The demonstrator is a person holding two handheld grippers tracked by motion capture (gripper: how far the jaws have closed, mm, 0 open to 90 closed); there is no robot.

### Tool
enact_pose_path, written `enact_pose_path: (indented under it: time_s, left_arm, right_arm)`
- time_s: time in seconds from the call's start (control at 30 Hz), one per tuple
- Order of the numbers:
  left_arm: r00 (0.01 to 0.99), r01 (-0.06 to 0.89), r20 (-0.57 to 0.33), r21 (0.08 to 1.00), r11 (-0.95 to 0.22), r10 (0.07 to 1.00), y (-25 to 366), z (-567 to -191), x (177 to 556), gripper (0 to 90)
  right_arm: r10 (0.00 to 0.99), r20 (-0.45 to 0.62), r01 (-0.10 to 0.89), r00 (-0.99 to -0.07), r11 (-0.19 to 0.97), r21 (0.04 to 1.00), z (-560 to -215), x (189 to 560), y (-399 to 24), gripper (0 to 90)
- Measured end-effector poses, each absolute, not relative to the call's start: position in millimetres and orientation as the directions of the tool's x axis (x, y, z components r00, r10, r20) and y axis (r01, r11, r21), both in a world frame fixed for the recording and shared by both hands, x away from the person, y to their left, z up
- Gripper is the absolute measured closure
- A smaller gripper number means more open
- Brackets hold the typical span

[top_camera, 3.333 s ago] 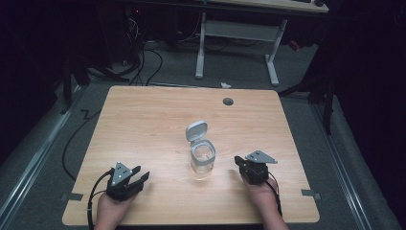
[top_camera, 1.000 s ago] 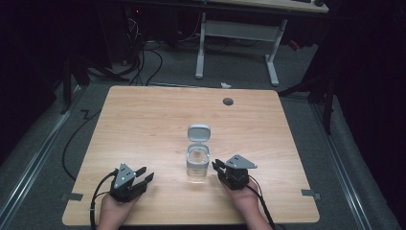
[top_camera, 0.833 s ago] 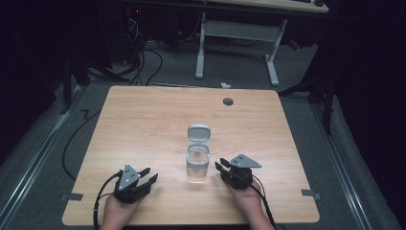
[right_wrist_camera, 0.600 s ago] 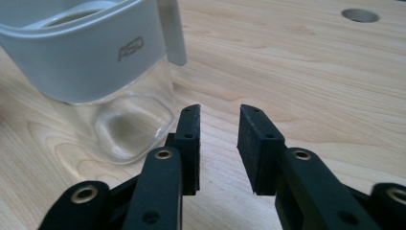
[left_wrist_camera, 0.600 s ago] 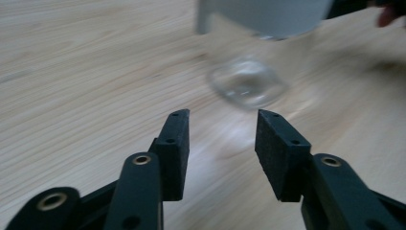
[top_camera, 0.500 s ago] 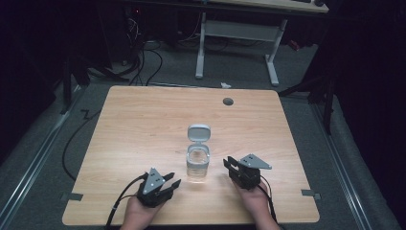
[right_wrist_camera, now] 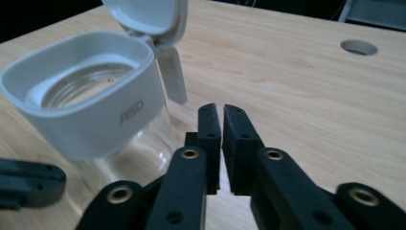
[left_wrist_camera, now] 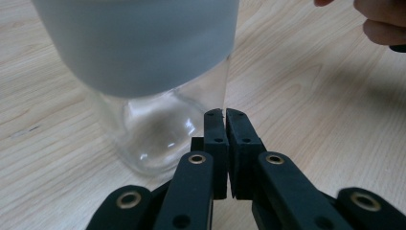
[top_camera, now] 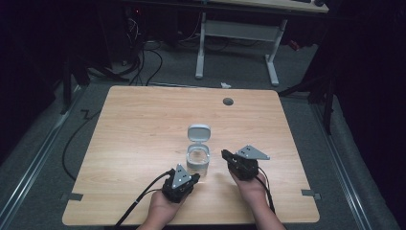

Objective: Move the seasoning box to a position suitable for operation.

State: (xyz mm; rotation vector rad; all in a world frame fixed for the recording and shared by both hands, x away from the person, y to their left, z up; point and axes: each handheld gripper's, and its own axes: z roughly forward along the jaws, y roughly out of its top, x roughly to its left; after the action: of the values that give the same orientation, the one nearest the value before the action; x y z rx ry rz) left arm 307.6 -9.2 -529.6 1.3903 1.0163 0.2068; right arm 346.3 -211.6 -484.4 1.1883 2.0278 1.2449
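Two grippers, left (top_camera: 180,183) and right (top_camera: 238,163), jaws pressed together, flank the jar (top_camera: 197,160) near the table's (top_camera: 143,124) front edge; spread them before gripping.

This looks like a lab or a recording room, not a home. The wooden desk (top_camera: 143,124) has a round cable hole (top_camera: 228,101) and stands on grey carpet floor (top_camera: 43,158). Behind it is a second desk with a white metal frame (top_camera: 237,36), and black cables (top_camera: 143,60) lie on the floor. The surrounding is dark, with light mainly on the desk.
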Motion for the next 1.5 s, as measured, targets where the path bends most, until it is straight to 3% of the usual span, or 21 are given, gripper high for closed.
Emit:
enact_pose_path:
  time_s: [0.7, 1.5]
  left_arm:
    - [0.559, 0.459, -0.525, 0.841, 0.288, 0.641, -9, -532, 316, 90.0]
    - [0.558, 0.462, -0.537, 0.834, 0.301, 0.633, -7, -532, 317, 90.0]
  right_arm:
    - [0.869, 0.044, 0.423, -0.493, 0.194, 0.885, -462, 410, -180, 90.0]
    - [0.849, 0.031, 0.378, -0.528, 0.202, 0.904, -440, 413, -169, 90.0]
